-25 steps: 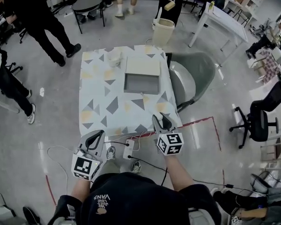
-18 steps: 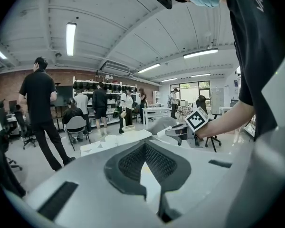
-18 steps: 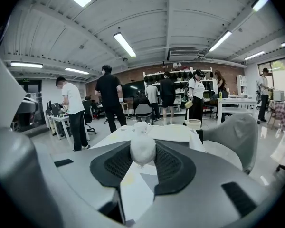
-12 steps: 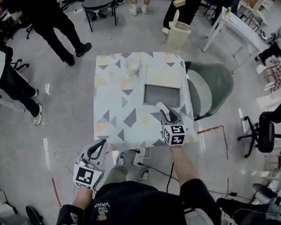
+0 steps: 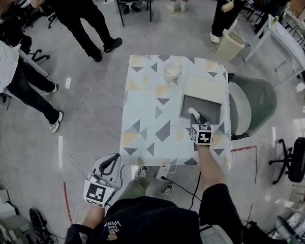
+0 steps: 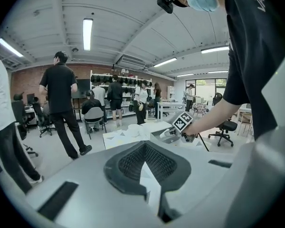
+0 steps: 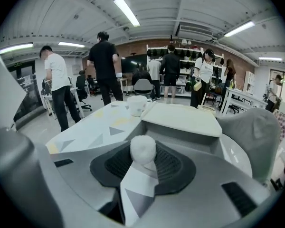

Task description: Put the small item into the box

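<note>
A small white fluffy ball (image 7: 142, 148) is pinched between the tips of my right gripper (image 7: 143, 152), which is shut on it. In the head view that gripper (image 5: 193, 113) reaches over the near edge of the open grey box (image 5: 209, 107) on the patterned table (image 5: 147, 111); the ball (image 5: 191, 110) shows as a white spot at its tips. The box's pale lid (image 5: 206, 87) lies against its far side. My left gripper (image 5: 110, 162) hangs low beside my left leg, off the table, its jaw tips together with nothing in them.
A white cup (image 5: 171, 71) stands on the table left of the lid. A grey chair (image 5: 256, 103) is tucked at the table's right side. Cables and a power strip (image 5: 162, 171) lie on the floor under the near edge. Several people stand around the room.
My right gripper has travelled forward from the table's near edge to the box with the ball in it. The left gripper has stayed low.
</note>
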Demonstrator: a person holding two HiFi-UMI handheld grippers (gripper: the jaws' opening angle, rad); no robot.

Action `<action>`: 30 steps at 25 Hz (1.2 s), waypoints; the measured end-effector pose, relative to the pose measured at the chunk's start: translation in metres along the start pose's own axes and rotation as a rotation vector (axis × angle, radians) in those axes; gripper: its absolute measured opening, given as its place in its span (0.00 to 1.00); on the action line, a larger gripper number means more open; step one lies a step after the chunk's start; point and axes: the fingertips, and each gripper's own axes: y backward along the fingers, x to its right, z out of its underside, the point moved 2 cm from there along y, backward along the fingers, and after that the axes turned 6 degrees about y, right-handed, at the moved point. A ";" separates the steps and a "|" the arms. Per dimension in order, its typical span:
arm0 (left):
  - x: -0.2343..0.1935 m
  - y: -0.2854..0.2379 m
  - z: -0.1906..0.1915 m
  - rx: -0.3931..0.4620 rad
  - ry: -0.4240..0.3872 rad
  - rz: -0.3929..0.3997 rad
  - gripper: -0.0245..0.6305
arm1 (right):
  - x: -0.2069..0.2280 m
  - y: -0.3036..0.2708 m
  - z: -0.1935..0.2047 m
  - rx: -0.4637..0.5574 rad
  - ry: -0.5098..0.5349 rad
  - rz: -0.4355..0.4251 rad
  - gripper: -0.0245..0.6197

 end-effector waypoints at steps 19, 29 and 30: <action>-0.030 -0.015 0.023 -0.054 0.049 -0.014 0.05 | 0.014 -0.062 0.018 -0.266 0.127 -0.160 0.27; -0.034 -0.024 0.033 -0.079 0.062 0.004 0.05 | 0.031 -0.070 0.032 -0.379 0.158 -0.153 0.27; -0.035 -0.024 0.034 -0.082 0.064 0.004 0.05 | 0.031 -0.071 0.032 -0.386 0.161 -0.151 0.27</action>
